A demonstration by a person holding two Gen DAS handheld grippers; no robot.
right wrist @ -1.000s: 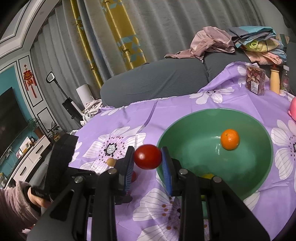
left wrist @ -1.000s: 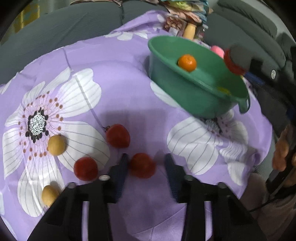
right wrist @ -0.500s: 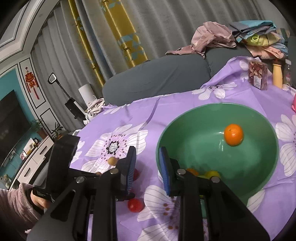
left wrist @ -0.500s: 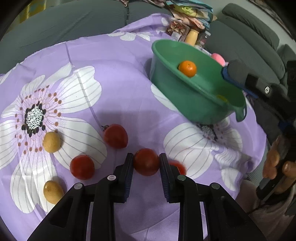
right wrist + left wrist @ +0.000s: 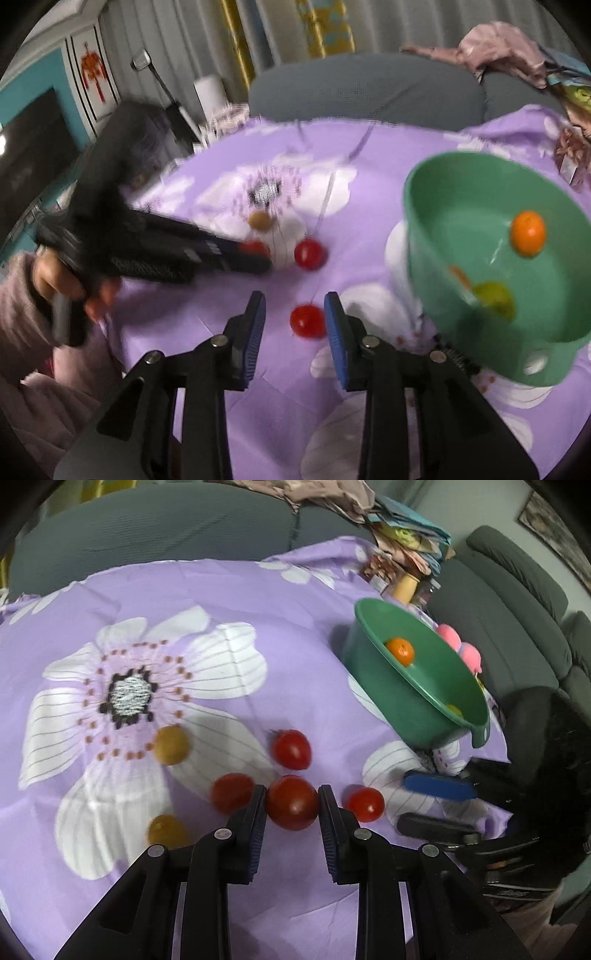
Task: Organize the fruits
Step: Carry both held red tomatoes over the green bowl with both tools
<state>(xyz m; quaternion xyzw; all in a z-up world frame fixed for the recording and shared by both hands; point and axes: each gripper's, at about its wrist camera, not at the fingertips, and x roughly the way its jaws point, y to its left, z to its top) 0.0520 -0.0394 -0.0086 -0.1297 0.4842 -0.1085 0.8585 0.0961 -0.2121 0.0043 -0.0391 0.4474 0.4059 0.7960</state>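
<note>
Closest in, the left tool [image 5: 291, 805] is clamping a red tomato [image 5: 292, 802] between both pads, so that pickup looks like the step in hand. Next it's probably needing a lift and a carry over to the green bowl [image 5: 402, 701], clearing the rim before letting go. The right tool [image 5: 294, 314] is hanging released, jaws apart, with a small tomato [image 5: 307, 321] lying on the cloth between its tips, untouched, so that one's likely next.

The held tomato is basically round, so no real long axis, and I can't tell where its stem end is pointing.

Further out on the desk, two more tomatoes [image 5: 291, 749] and two yellowish fruits [image 5: 171, 744] are sitting on the purple flowered cloth [image 5: 221, 590]. Farthest, the bowl is holding an orange [image 5: 400, 651].
</note>
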